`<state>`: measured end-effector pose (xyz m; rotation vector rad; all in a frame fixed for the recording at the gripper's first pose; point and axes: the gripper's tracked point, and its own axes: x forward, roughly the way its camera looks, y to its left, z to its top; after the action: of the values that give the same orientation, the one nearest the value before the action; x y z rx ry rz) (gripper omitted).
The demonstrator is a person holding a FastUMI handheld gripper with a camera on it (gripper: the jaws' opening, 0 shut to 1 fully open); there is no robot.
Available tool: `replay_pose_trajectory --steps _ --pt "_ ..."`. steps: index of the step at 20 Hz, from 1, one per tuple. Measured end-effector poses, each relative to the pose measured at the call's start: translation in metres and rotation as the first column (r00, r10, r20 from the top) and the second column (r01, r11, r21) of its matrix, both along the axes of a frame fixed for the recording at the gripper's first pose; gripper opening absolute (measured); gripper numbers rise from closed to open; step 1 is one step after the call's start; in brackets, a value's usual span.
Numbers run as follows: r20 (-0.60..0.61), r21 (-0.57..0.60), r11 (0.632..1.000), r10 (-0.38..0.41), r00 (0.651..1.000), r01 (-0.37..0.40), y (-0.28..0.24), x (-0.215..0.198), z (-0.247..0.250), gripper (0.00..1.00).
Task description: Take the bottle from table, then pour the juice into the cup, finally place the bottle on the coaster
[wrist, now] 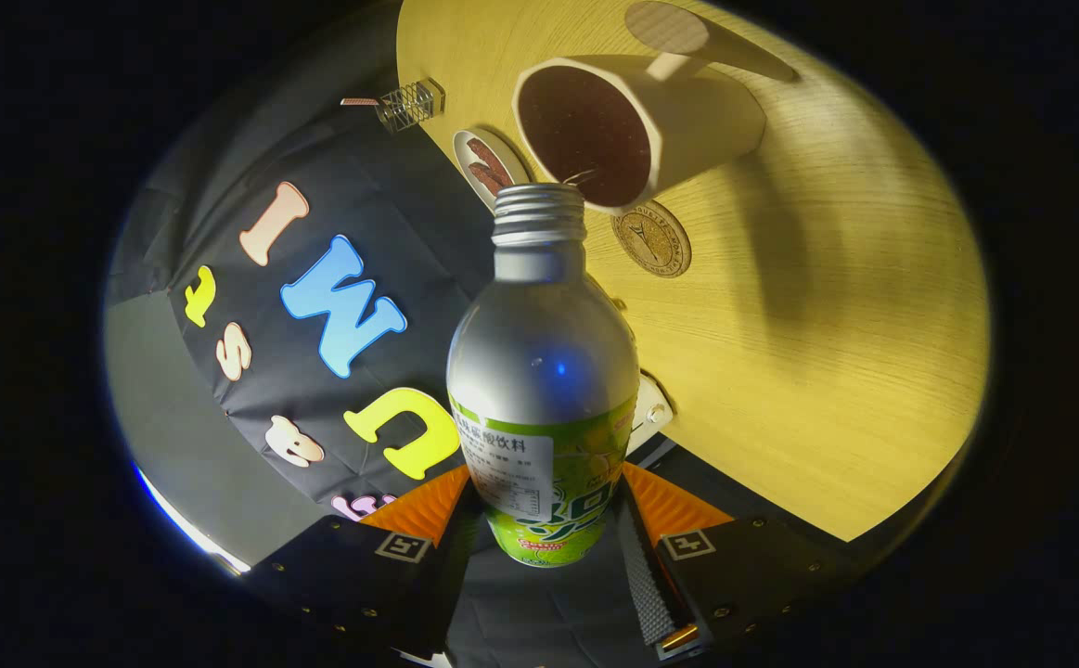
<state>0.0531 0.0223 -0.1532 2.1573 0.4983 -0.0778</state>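
The gripper [546, 520] clamps both fingers on the bottle's [544, 390] labelled lower body, mouth tipped at the cup [632, 125]; smooth metal looks slippery, so that low hold suits.

The bottle [544, 371] is shiny silver on top, with a bright green label that has a white patch of small dark print. The cup [636, 125] is cream outside and dark brown inside. The coaster [652, 239] is golden brown with a round pattern. The table [827, 325] is light yellow wood with thin lines.
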Motion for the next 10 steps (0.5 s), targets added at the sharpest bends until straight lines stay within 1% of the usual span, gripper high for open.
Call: replay_pose_trajectory --steps 2,5,8,10 --pt "-0.008 -0.044 0.999 -0.004 1.0 0.003 0.0 0.002 -0.006 0.75" --pt "-0.016 -0.131 0.991 0.019 1.0 -0.021 0.004 0.0 -0.016 0.75" --pt "-0.029 -0.212 0.977 0.029 0.999 -0.034 0.003 0.002 -0.031 0.75" --pt "-0.036 -0.277 0.959 0.046 0.998 -0.055 0.005 -0.001 -0.04 0.75"
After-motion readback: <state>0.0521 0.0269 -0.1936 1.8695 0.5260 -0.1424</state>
